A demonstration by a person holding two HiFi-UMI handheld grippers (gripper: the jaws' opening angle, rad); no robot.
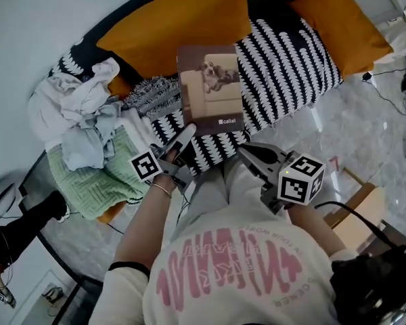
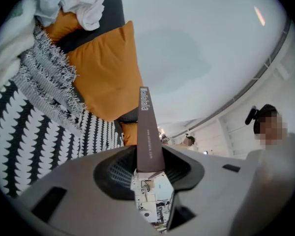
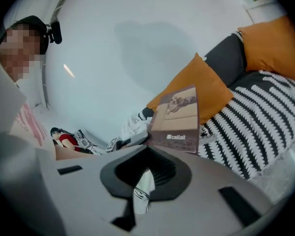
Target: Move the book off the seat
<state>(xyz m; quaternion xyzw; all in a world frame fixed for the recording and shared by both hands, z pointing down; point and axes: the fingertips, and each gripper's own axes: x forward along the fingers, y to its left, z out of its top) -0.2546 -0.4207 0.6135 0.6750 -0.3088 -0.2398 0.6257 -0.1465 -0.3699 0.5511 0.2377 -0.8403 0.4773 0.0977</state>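
The book (image 1: 211, 90), brown with a dog on a sofa on its cover, hangs above the black-and-white patterned seat (image 1: 291, 73). My left gripper (image 1: 188, 133) is shut on its lower left corner. In the left gripper view the book's spine (image 2: 147, 132) rises edge-on from between the jaws of the left gripper (image 2: 148, 173). My right gripper (image 1: 247, 153) hovers just right of the book's lower edge, apart from it. Its jaws stand almost together with nothing between them. The right gripper view shows the book's cover (image 3: 176, 119) just beyond the right gripper (image 3: 145, 181).
Orange cushions (image 1: 183, 19) (image 1: 338, 19) lean along the sofa's back. A heap of pale clothes (image 1: 88, 114) and a green towel (image 1: 101, 175) lie at the sofa's left end. Marble floor (image 1: 352, 134) and a cardboard box (image 1: 355, 215) are on the right.
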